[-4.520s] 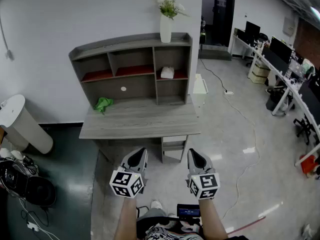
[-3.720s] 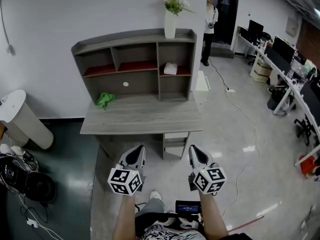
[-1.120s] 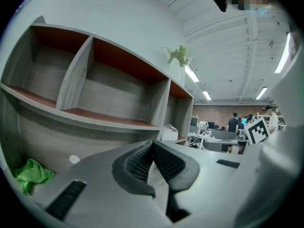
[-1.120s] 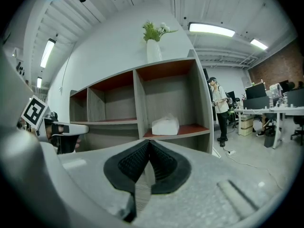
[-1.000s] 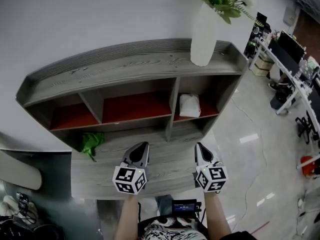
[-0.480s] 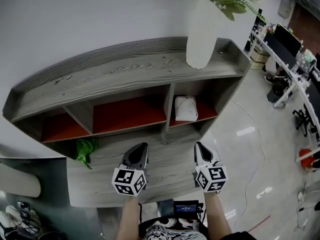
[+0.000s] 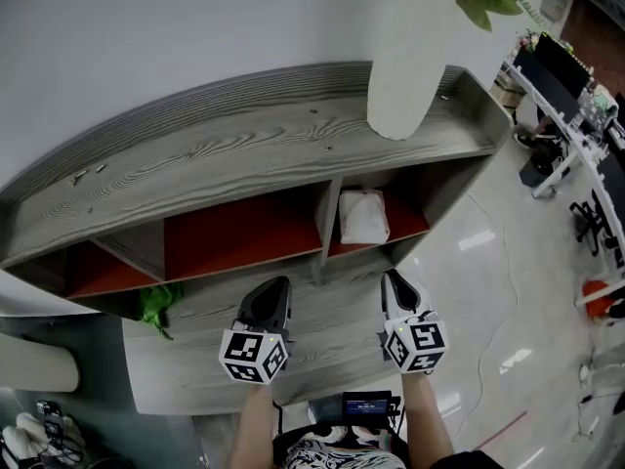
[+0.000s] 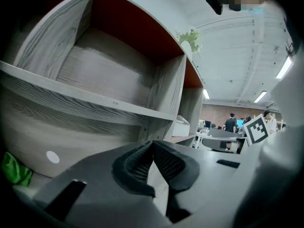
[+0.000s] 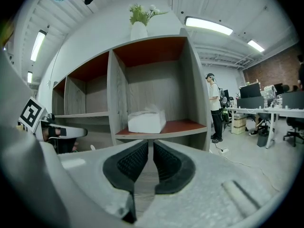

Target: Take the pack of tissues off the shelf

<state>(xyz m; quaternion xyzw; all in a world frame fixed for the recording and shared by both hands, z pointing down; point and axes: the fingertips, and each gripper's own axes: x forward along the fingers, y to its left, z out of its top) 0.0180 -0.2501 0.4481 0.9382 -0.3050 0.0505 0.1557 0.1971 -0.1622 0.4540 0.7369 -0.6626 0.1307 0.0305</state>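
The pack of tissues (image 7: 362, 215) is lying in the shelf's (image 7: 244, 154) right compartment, straight ahead of the right gripper (image 7: 395, 281), whose empty fingers are just parting. The left gripper (image 7: 271, 287), farther off, is holding its fingers pressed together.

No legible text, number, brand or sign in any view.
- Left marker cube (image 7: 253, 356), lower centre-left of head view: black-and-white square code patterns only, no letters.
- Right marker cube (image 7: 414, 346), lower centre-right of head view: same kind of pattern; one code face also shows at right edge of left gripper view.
- Small screen (image 7: 366, 405), bottom centre of head view: blue glowing lines, too small to read.
- Pack of tissues (image 7: 362, 215), centre of head view: wrapper print not resolvable.
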